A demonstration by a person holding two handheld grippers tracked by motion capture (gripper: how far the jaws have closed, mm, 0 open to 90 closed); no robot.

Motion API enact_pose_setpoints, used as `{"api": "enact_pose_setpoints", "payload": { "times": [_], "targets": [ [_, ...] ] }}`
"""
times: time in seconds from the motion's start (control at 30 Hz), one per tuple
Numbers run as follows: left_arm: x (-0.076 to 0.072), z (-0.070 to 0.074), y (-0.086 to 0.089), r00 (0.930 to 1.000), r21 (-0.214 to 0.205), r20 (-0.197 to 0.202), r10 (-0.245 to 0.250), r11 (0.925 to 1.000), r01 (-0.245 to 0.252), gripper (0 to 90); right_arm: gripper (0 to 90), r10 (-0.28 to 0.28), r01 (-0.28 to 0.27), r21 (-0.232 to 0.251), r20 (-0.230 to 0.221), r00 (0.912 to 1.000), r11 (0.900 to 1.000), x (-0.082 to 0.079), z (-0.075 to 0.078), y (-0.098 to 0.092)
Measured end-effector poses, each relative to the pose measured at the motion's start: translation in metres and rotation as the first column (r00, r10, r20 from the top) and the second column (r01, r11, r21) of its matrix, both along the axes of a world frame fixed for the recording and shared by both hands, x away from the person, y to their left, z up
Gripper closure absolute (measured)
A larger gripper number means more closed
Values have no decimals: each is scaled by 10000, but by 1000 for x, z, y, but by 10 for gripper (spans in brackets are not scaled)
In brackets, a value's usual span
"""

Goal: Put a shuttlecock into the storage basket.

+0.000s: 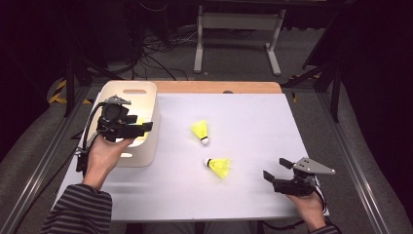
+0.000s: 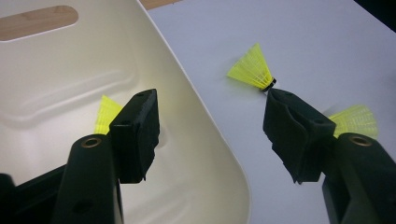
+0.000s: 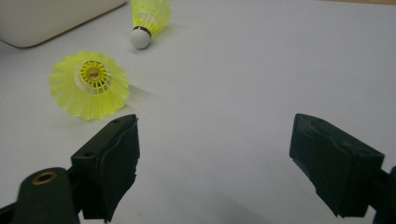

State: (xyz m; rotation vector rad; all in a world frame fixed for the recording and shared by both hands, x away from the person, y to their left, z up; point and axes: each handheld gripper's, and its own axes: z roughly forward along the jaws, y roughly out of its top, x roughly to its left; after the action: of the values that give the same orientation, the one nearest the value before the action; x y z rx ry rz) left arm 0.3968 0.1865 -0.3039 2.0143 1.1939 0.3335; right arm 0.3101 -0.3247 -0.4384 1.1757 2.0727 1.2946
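Note:
Two yellow shuttlecocks lie on the white table: one (image 1: 200,130) near the middle with its white cork toward me, the other (image 1: 219,166) closer, on its side. A third yellow shuttlecock (image 2: 105,114) lies inside the white bin (image 1: 127,92) at the left. My left gripper (image 1: 145,130) hovers over the bin's right rim, open and empty; one jaw is over the bin, the other over the table (image 2: 212,102). My right gripper (image 1: 274,167) rests low at the front right, open with nothing between its jaws (image 3: 217,128), and the nearer shuttlecock (image 3: 91,84) is just ahead to its left.
The bin has a handle slot (image 2: 37,21) in its far wall. A wooden strip (image 1: 219,87) runs along the table's back edge. Beyond the table stand a metal frame (image 1: 238,34) and cables on the floor. The table's right half (image 1: 263,122) is bare.

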Motion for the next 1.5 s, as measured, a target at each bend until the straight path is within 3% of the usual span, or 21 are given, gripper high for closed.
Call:
{"api": "enact_pose_setpoints", "payload": {
  "times": [0.63,1.5],
  "targets": [
    [-10,-3,-17,9984,29,152,-536,9986,535,371,165,17,-17,28,13,10000,10000,0,0,0],
    [-23,-14,-41,9906,41,161,-1356,9908,1355,366,166,8,-8,50,1,10000,10000,0,0,0]
  ]
}}
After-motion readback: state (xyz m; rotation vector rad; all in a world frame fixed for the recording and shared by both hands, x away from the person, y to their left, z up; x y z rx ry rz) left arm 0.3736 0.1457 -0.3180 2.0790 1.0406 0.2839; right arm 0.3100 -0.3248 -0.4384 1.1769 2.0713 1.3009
